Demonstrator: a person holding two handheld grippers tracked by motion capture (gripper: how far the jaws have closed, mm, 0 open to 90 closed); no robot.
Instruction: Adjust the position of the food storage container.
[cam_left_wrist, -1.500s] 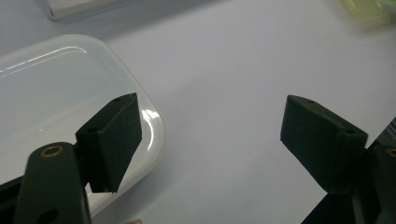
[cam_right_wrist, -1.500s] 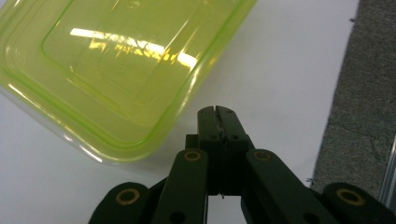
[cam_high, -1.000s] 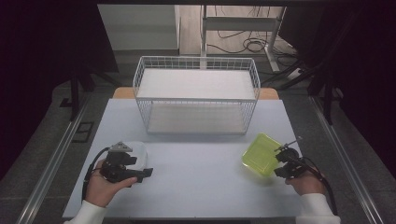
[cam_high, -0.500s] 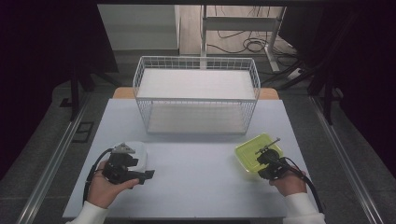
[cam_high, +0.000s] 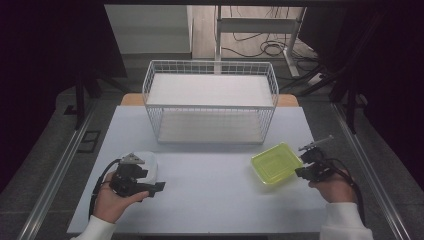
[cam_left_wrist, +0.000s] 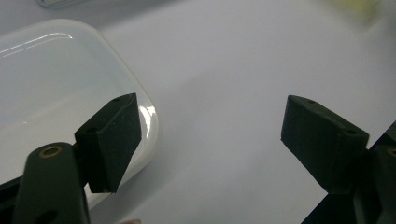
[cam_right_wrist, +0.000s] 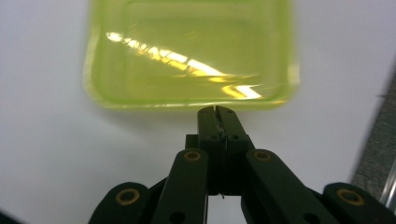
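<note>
Green tray pinched at its rim — nothing in the basket yet.

The yellow-green tray (cam_high: 276, 163) sits on the counter (cam_high: 210, 200), right gripper (cam_right_wrist: 216, 110) pressed together on its near edge; the white lid (cam_left_wrist: 51, 93) waits by the left gripper (cam_left_wrist: 210, 140) — jaws spread, low. The wire basket (cam_high: 210, 70) stands empty beyond.

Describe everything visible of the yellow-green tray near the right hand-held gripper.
The yellow-green tray is a shallow, square, translucent plastic dish with rounded corners and a raised rim, glossy with light streaks, nothing inside. It sits on the white table, turned at an angle. The right hand-held gripper, jaws shut, pinches its near rim.
</note>
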